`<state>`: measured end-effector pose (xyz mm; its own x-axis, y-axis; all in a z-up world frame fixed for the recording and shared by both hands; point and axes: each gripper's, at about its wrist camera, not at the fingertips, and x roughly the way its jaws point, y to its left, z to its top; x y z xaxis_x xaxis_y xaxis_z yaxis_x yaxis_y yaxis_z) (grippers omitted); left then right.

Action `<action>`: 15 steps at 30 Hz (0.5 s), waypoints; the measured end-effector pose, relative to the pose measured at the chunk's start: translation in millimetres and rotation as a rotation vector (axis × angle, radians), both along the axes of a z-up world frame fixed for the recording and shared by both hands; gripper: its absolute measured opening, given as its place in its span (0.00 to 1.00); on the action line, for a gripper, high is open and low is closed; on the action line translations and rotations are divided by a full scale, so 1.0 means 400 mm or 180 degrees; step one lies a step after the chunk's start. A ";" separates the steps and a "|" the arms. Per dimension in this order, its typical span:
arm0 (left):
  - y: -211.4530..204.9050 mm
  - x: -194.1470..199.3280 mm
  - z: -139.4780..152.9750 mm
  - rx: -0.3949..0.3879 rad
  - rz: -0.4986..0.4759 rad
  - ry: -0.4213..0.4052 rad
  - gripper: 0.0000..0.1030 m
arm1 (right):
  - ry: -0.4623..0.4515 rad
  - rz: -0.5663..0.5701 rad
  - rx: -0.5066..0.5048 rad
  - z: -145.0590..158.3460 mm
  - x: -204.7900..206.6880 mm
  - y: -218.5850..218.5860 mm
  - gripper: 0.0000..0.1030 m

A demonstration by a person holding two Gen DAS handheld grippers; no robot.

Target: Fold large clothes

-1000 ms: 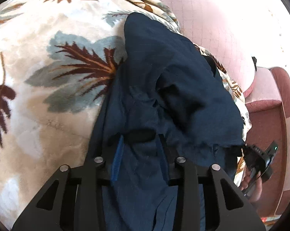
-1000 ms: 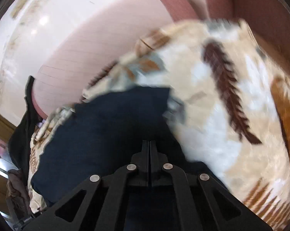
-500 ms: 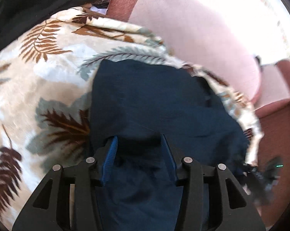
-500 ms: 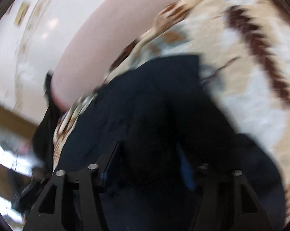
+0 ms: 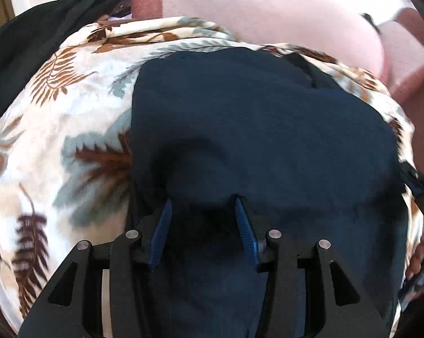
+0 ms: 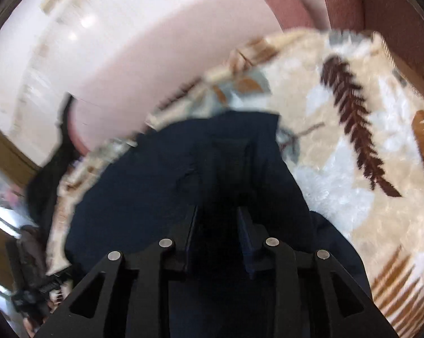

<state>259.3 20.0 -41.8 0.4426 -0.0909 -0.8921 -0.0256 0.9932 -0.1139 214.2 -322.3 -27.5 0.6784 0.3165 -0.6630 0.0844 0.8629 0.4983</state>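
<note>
The navy garment lies folded on the leaf-print blanket, near its edge. Both tools, left tool and right tool, stand open above it, holding nothing, probably released to let the fold settle.

Your left wrist camera looks steeply down, close over the navy garment. Your right wrist camera views the same garment closely from its opposite side. Both share the leaf-print blanket.

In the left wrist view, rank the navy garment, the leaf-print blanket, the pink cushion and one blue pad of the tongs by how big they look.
1. Navy garment
2. Leaf-print blanket
3. Pink cushion, close to the blanket, partly cut off
4. Blue pad, smallest though nearest the camera
</note>
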 end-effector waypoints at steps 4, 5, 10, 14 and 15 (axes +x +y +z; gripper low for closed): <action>-0.036 -0.073 -0.061 0.0013 -0.0122 0.0294 0.44 | 0.0766 0.0089 0.0086 -0.096 -0.027 -0.005 0.27; -0.041 -0.087 -0.070 0.0076 -0.0121 0.0311 0.44 | 0.0879 0.0063 0.0157 -0.116 -0.045 -0.007 0.24; -0.045 -0.194 -0.044 0.0047 -0.0157 0.0263 0.44 | 0.1077 0.0079 0.0486 -0.099 -0.181 -0.012 0.29; -0.049 -0.286 -0.018 0.0096 -0.0204 0.0200 0.44 | 0.1363 0.0347 0.0280 -0.098 -0.311 0.016 0.39; -0.051 -0.311 -0.013 0.0110 -0.0226 0.0187 0.44 | 0.1373 0.0392 0.0235 -0.094 -0.338 0.019 0.39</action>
<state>135.0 -0.4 -46.9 0.3830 -0.0888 -0.9195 0.0394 0.9960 -0.0798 79.2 -314.6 -65.2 0.2995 0.4346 -0.8494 0.1967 0.8430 0.5007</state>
